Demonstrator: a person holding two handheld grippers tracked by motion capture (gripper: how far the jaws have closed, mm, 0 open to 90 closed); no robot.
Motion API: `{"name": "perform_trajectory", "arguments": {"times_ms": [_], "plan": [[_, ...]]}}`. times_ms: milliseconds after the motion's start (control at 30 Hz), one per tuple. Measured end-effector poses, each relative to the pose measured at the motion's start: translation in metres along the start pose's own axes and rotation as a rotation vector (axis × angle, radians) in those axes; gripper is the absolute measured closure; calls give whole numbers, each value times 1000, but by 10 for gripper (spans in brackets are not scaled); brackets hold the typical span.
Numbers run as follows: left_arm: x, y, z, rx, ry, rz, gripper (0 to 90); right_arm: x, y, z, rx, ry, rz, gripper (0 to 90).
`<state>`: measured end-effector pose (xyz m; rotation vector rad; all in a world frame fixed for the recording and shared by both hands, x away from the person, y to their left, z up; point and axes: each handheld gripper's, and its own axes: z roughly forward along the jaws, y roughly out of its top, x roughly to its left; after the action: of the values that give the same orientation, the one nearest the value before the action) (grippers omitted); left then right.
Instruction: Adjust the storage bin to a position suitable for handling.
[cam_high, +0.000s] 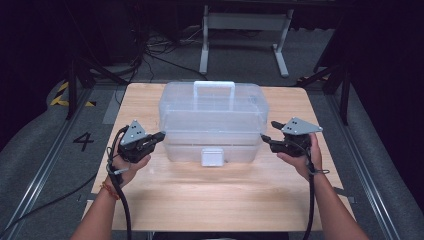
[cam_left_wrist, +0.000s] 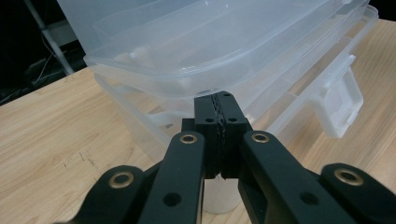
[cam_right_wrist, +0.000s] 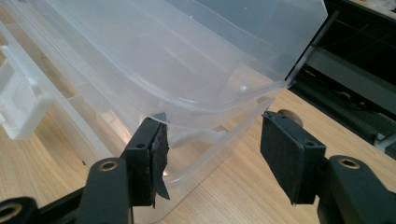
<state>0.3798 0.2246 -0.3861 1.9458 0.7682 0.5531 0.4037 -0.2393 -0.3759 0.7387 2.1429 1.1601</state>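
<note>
Far left on the grey floor (cam_high: 45, 165), beside the bench (cam_high: 210, 200), a painted "4" (cam_high: 83, 141), the one piece of writing legible; yellow-and-black hazard tape (cam_high: 61, 95) farther back near a dark stand. No brand or label legible on the box or tools. At the bench's left side, left tool (cam_high: 159, 135) in the person's left hand (cam_high: 131, 165), jaws clenched pad to pad with nothing between, tips right at the left end wall of the clear plastic box (cam_high: 214, 120), just under the lid's rim; contact or a hair's gap, cannot tell. Seen along the left tool (cam_left_wrist: 219, 112), pads pressed together below the overhanging lid edge. Box near the middle of the bench, toward the far edge, lid down, white carry handle (cam_high: 214, 90) on top, white latch (cam_high: 212, 156) at the front wall's centre facing the person. Wide bare wood in front of the box up to the near edge; narrower strips at either end. On the right, right tool (cam_high: 266, 139) in the right hand (cam_high: 306, 160), jaws released and partly spread, set about the box's right end. In the right tool (cam_right_wrist: 210, 154) view, one pad close against the box's corner wall beneath the rim, the other pad standing apart over bare wood. Behind the bench, a white frame (cam_high: 245, 35) and loose cables (cam_high: 160, 50) on the floor.
</note>
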Motion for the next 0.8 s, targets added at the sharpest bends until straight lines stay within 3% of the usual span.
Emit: {"name": "perform_trajectory", "arguments": {"times_ms": [267,800], "plan": [[0,-1,-3,-5,-1,4,868,1,2,-1,-3,-17,-15,425],[3,-7,-2,29,1,3,862,1,18,-6,-98,-49,-2,434]]}}
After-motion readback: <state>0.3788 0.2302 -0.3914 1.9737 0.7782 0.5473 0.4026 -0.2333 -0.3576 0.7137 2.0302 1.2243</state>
